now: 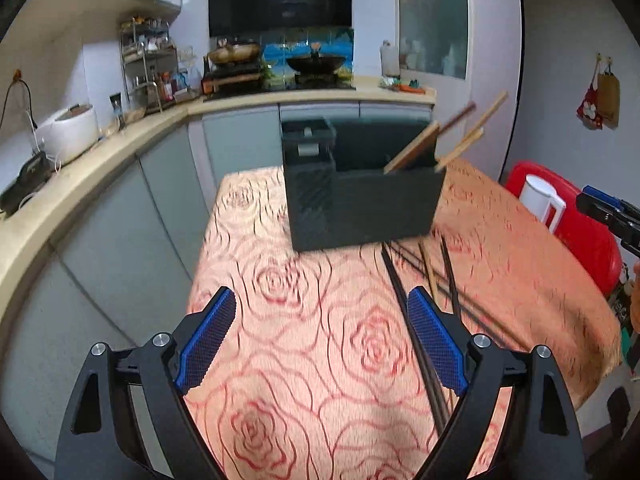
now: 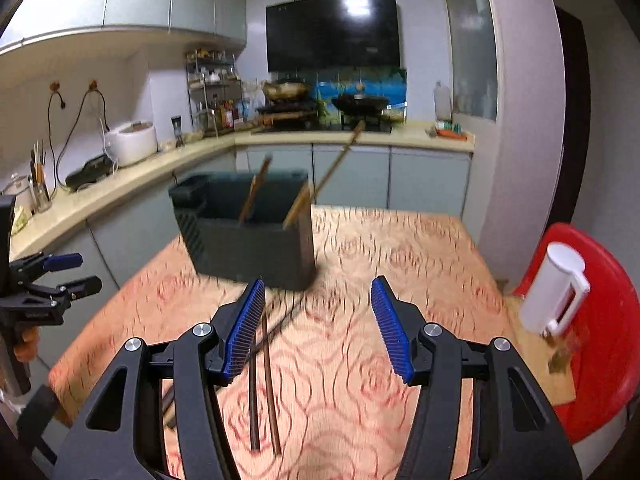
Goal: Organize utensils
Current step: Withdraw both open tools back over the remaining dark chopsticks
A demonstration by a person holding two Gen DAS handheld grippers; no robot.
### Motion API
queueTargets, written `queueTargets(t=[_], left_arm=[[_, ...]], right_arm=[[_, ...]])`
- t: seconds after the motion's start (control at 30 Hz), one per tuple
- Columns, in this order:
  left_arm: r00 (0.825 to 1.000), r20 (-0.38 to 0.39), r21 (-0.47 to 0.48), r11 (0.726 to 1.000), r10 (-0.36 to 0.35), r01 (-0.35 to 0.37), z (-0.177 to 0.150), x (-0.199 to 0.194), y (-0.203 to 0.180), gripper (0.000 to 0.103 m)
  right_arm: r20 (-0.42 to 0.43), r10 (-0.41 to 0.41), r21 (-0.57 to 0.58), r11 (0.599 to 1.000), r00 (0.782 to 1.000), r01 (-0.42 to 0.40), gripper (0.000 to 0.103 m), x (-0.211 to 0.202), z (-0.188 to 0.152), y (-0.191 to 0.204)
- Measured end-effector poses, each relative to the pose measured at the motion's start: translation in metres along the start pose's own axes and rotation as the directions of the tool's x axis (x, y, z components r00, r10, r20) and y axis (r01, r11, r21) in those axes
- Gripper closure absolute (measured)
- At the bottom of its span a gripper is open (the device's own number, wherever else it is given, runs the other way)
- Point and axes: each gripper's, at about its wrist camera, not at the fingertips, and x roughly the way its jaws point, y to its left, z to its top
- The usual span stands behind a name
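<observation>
A dark utensil holder box [image 1: 360, 196] [image 2: 248, 236] stands on the rose-patterned tablecloth [image 1: 304, 344] [image 2: 360, 360], with wooden chopsticks [image 1: 460, 132] [image 2: 336, 168] leaning out of it. Several dark chopsticks [image 1: 424, 280] [image 2: 264, 380] lie loose on the cloth in front of the box. My left gripper [image 1: 322, 340] hovers open over the cloth, just left of the loose chopsticks. In the right wrist view my right gripper [image 2: 318, 328] is open with nothing between its fingers; the loose chopsticks lie under its left finger [image 2: 244, 328]. The left gripper [image 2: 68, 276] also shows at that view's left edge.
A white jug [image 1: 540, 200] [image 2: 554, 292] stands on a red chair [image 1: 580, 232] [image 2: 600, 320] to the right of the table. Behind runs a kitchen counter [image 1: 120, 148] with a rice cooker [image 2: 132, 142], a spice rack and a stove with woks.
</observation>
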Motion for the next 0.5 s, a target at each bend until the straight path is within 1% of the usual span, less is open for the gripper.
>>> queueTargets(t=[0.17,0.27,0.37,0.5], left_arm=[[0.999,-0.04,0.055,0.999,0.0,0.002,-0.04,0.005,-0.017,0.018],[0.998,-0.066,0.098,0.995,-0.009,0.016,-0.063,0.008,-0.029,0.018],[0.996,-0.088,0.127,0.991,-0.033,0.044,-0.08,0.01,-0.042,0.018],[0.992,-0.103,0.127,0.988,-0.075,0.088,-0.095,0.01,-0.052,0.018]], right_arm=[[-0.047,0.005,0.008,1.0,0.999,-0.005,0.049,0.003,-0.027,0.005],[-0.06,0.012,0.026,1.0,0.998,-0.01,0.049,0.004,-0.034,0.005],[-0.064,0.017,0.042,0.999,0.998,-0.014,0.049,0.004,-0.038,0.004],[-0.07,0.023,0.055,0.998,0.997,-0.019,0.049,0.005,-0.043,0.004]])
